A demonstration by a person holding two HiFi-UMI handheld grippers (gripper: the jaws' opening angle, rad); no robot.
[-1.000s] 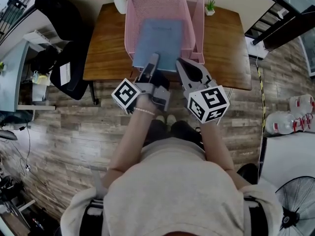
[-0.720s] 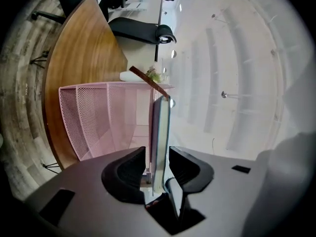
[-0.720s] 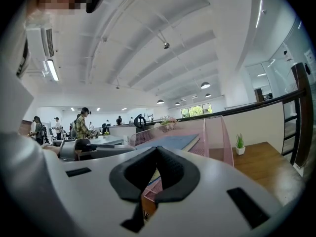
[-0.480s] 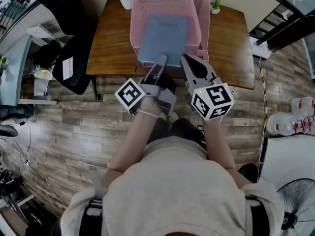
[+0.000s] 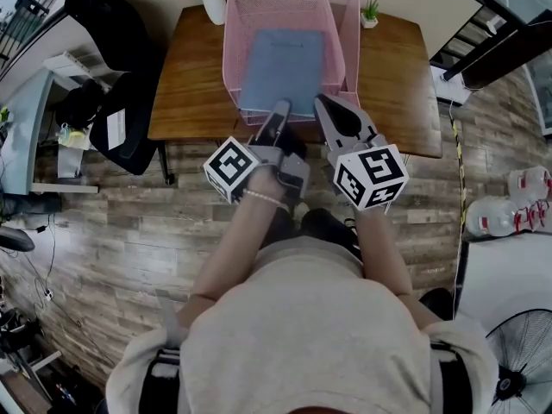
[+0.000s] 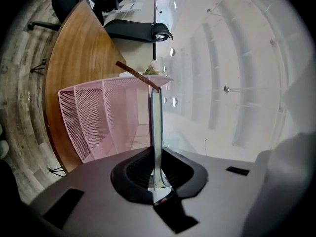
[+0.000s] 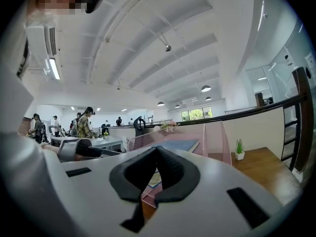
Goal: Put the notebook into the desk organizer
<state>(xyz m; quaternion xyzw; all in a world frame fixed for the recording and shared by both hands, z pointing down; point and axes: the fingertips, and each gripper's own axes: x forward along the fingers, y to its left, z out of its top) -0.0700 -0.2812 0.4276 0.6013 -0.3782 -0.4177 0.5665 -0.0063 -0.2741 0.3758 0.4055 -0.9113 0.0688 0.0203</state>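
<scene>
Wooden desk (image 5: 185, 84) on plank flooring, with an open office behind. The left gripper (image 5: 280, 110) has its jaws closing on the near short edge of the blue notebook (image 5: 285, 67). In the left gripper view the book shows edge-on between the pads, which appear to touch both covers. Just beside it, the right gripper (image 5: 332, 112) has its jaws together on nothing, with the tips short of the notebook's near right corner.

The notebook's long axis runs straight away from the left fingers into the pink mesh desk organizer (image 5: 259, 7). Its cover faces up and the far short edge lies deep inside. The near edge sits at the open front rim, and I cannot tell whether it rests fully on the floor.

To do this step well, I judge I should grip squarely on the edge's middle, keep the book in line with the side walls, and slide it forward without racking it against the mesh.
</scene>
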